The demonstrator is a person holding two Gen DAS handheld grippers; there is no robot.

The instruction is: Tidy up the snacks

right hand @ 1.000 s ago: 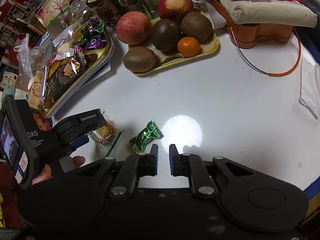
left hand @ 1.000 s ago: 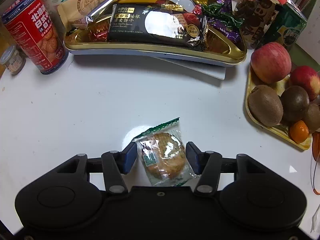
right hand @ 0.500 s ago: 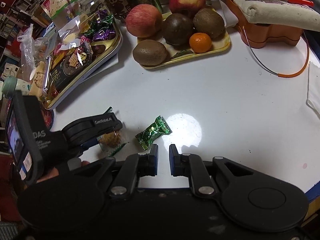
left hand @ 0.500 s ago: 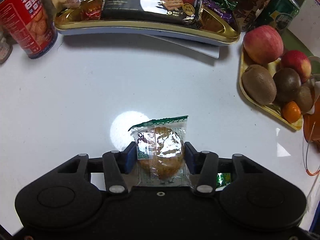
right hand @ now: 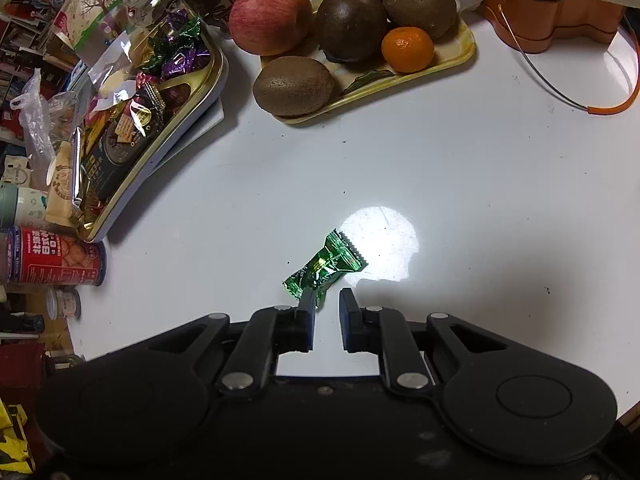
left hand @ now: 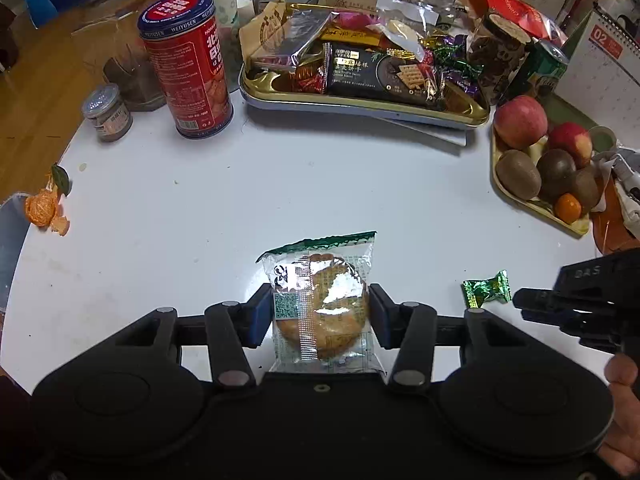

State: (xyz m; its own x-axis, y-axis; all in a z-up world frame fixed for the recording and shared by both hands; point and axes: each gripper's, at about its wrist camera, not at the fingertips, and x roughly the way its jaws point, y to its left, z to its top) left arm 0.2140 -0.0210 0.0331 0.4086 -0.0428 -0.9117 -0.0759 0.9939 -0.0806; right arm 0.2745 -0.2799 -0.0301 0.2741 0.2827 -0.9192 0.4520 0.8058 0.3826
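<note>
The wrapped biscuit sat clamped between the pads of the left tool, clear of the white worktop, so that pickup looked done; carrying it to the gold snack tray was left. The green candy lay loose on the worktop, touching the tip of one finger of the right tool, whose narrow jaws held nothing. The tray was already heaped, leaving bare room mainly at its near left corner. A red biscuit tin stood beside it, a fruit tray to the right.
</note>
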